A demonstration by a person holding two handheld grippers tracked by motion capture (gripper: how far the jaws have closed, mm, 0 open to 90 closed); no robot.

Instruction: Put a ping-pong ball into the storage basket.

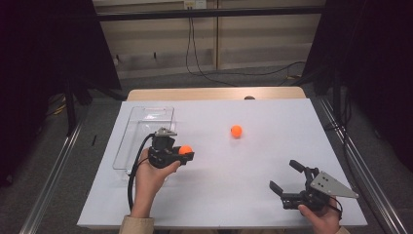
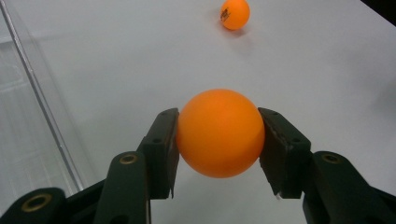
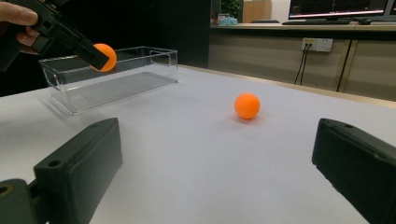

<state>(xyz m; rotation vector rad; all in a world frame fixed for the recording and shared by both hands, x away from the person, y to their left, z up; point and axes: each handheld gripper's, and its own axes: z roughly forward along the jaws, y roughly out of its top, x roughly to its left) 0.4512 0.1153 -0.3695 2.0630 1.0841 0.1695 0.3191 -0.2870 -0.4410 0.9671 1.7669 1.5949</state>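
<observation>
**Two orange balls, two grippers, one clear box**

White table top fills the middle of the room, with grey floor around it and dark curtains at both sides.

Closest to the person, at the near right, the right hand holds the right gripper. Its two black jaws are spread wide apart, with nothing between them. It sits low, near the table edge.

At the near left, the left hand holds the left gripper up off the table. Its jaws pinch one orange ball, one jaw on each side. This held ball is just beside the right edge of the box.

There are two orange balls. The second ball lies alone on the table, farther back, near the middle and well apart from both grippers.

There is one clear plastic box. It is long, with its top open, and it lies on the left part of the table. I see nothing inside it.

Far behind the table, black cables hang down a pale wall.
</observation>
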